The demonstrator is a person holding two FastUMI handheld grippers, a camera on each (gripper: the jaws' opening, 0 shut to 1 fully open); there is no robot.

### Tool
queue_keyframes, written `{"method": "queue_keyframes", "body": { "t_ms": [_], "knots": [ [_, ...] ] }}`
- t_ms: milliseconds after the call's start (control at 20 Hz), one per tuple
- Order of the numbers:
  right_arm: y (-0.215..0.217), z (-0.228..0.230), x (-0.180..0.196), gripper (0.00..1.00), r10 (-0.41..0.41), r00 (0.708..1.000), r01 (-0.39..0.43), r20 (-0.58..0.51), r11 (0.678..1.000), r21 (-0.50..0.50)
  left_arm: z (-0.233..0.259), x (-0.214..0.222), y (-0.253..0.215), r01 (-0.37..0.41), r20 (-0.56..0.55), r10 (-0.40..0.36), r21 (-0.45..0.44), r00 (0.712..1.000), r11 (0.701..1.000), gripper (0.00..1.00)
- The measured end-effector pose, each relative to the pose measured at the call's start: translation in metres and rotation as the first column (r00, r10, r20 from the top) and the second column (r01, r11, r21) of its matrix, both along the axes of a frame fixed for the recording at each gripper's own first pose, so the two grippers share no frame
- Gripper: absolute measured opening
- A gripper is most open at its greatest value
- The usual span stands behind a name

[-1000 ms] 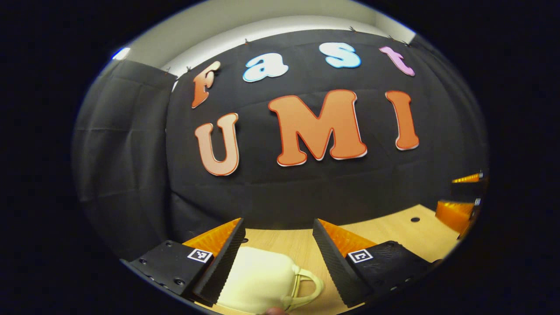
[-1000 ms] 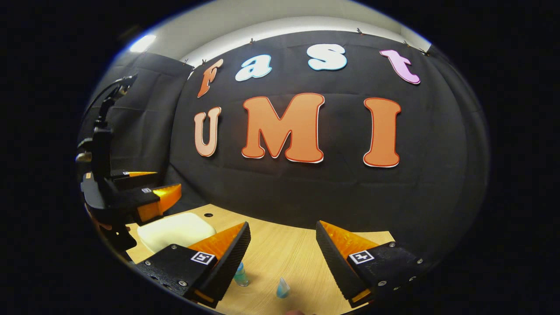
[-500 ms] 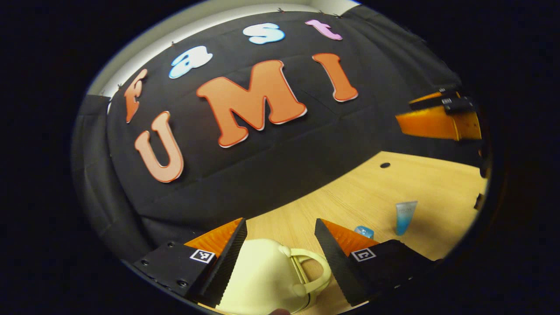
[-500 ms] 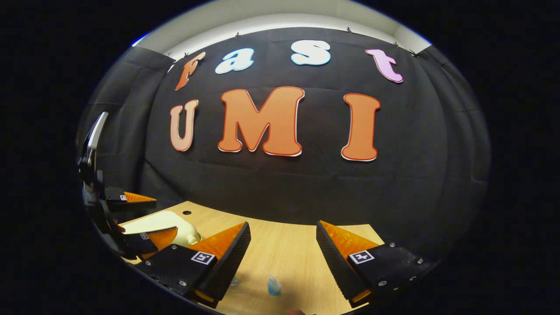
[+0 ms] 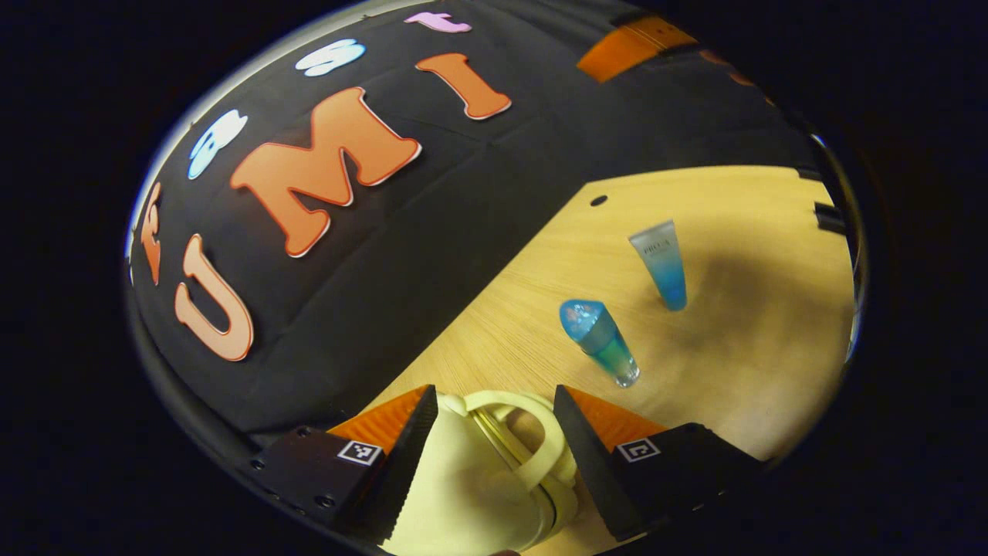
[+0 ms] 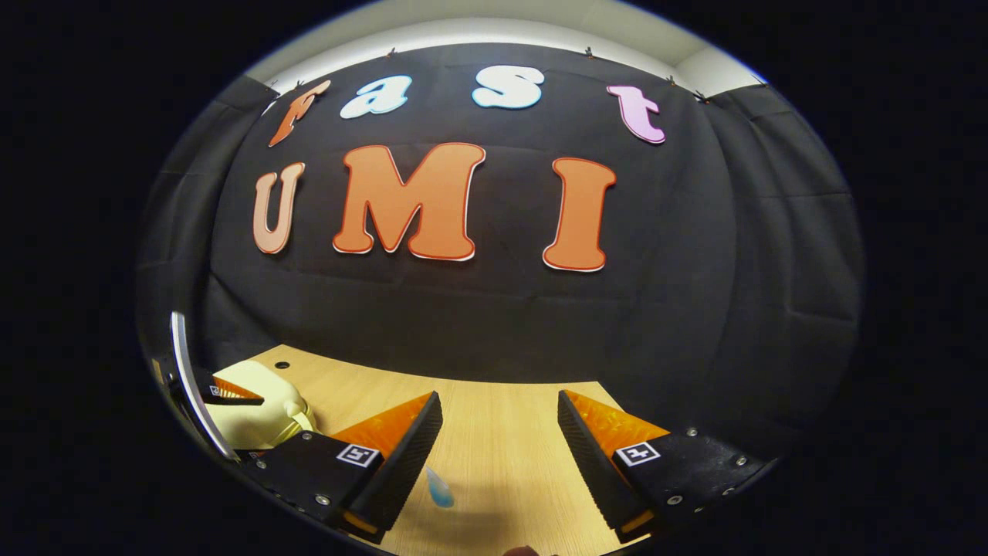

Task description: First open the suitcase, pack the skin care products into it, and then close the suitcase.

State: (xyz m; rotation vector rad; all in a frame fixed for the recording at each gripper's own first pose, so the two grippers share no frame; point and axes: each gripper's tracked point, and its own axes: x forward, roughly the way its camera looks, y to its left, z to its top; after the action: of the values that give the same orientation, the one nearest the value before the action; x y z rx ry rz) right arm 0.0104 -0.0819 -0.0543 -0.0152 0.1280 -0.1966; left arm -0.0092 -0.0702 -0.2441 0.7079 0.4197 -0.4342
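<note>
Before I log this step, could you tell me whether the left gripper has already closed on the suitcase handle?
No: in the left gripper view the left gripper is open, its fingers either side of the suitcase handle with gaps.

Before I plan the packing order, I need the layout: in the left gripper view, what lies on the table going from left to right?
Cream suitcase, lying between the left claw fingers → blue-capped bottle → clear-and-blue tube.
</note>
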Motion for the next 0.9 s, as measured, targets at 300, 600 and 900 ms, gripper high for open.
{"method": "queue_keyframes", "body": {
  "t_ms": [300,600,900],
  "knots": [
    [-0.009,-0.005,-0.006,0.95,-0.041,0.999,0.041,-0.008,0.999,-0.005,-0.041,-0.008,0.013,0.021,-0.058,-0.014,0.122,0.998,0.992,0.94],
    [-0.008,-0.008,-0.008,0.95,-0.057,0.998,0.057,-0.009,0.998,0.009,-0.057,-0.01,0.021,0.029,-0.062,-0.015,0.228,0.998,0.973,0.77],
    [-0.005,-0.005,-0.01,0.95,-0.059,0.998,0.059,-0.001,0.998,0.013,-0.068,-0.008,0.018,0.065,-0.032,-0.057,0.428,0.998,0.901,0.41]
  ]
}}
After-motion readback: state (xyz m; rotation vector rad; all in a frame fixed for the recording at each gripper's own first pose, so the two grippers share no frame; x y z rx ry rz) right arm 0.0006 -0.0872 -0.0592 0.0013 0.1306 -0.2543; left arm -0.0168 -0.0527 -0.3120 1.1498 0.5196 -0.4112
